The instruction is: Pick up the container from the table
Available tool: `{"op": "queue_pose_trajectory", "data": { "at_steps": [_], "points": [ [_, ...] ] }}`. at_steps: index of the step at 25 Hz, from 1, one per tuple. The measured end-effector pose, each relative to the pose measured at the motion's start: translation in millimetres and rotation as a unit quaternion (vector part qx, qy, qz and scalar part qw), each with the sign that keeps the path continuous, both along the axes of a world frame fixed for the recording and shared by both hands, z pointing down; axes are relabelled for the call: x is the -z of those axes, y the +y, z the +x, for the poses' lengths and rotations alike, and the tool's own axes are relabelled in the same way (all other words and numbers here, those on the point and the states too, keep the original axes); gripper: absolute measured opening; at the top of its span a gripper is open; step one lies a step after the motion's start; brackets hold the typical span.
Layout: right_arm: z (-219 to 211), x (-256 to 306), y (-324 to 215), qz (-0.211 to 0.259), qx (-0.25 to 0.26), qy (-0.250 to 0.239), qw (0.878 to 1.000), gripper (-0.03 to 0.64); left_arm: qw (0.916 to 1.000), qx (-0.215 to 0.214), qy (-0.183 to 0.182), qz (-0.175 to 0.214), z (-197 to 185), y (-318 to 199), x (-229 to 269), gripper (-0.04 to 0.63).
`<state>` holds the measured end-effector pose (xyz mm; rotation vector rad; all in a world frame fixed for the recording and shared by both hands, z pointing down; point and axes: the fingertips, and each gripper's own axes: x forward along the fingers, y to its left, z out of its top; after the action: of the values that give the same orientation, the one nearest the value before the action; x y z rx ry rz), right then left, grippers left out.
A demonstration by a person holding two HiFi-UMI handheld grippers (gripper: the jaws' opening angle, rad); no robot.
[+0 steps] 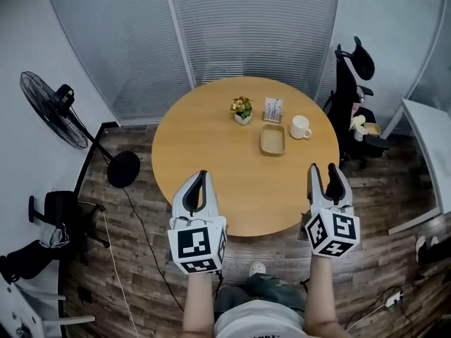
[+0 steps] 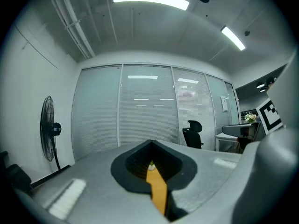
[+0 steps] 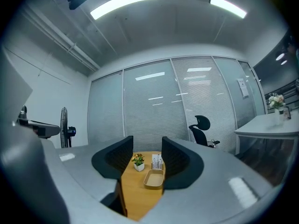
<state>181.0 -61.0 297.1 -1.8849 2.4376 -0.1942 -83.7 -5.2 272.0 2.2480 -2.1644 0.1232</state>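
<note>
The container (image 1: 272,139) is a shallow tan tray lying on the round wooden table (image 1: 211,153), right of centre. In the right gripper view the container (image 3: 154,178) shows far ahead, framed between the two jaws. My right gripper (image 1: 325,172) hovers over the table's near right edge, open and empty; seen from its own camera, the right gripper (image 3: 147,148) holds nothing. At the near left edge my left gripper (image 1: 201,180) is shut with nothing in it. From its own camera the left gripper (image 2: 152,146) leaves only a thin slit of table visible.
A small potted plant (image 1: 242,109), a card holder (image 1: 273,109) and a white mug (image 1: 300,127) stand behind the container. A black office chair (image 1: 352,83) and a white desk (image 1: 426,146) are at the right, a standing fan (image 1: 53,104) at the left.
</note>
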Motion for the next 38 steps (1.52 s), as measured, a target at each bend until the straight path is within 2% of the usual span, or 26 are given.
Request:
{"op": "queue_pose_trajectory", "data": {
  "at_steps": [3,14,21,38],
  "points": [
    [5.0,-2.7,-22.0,-0.002,0.004,0.002,1.000,0.190,1.0000,0.004,-0.001,-0.003,5.4,-19.7,-2.3,0.000],
    [0.2,-19.9,-65.1,-0.025,0.019,0.003,1.000,0.190,0.9996,0.008,-0.002,-0.028,7.6,-62.1,-18.0,0.000],
    [-11.2,-31.0,-96.9,-0.034,0.016,0.011,0.999,0.183,0.9992,0.005,0.002,-0.039,-3.7,-96.9,-31.4,0.000],
    [-34.8,-56.8,-198.4,-0.065,-0.010,0.020,0.998,0.175,0.9967,-0.036,0.015,-0.072,-21.0,-221.8,-62.3,0.000]
  ]
}}
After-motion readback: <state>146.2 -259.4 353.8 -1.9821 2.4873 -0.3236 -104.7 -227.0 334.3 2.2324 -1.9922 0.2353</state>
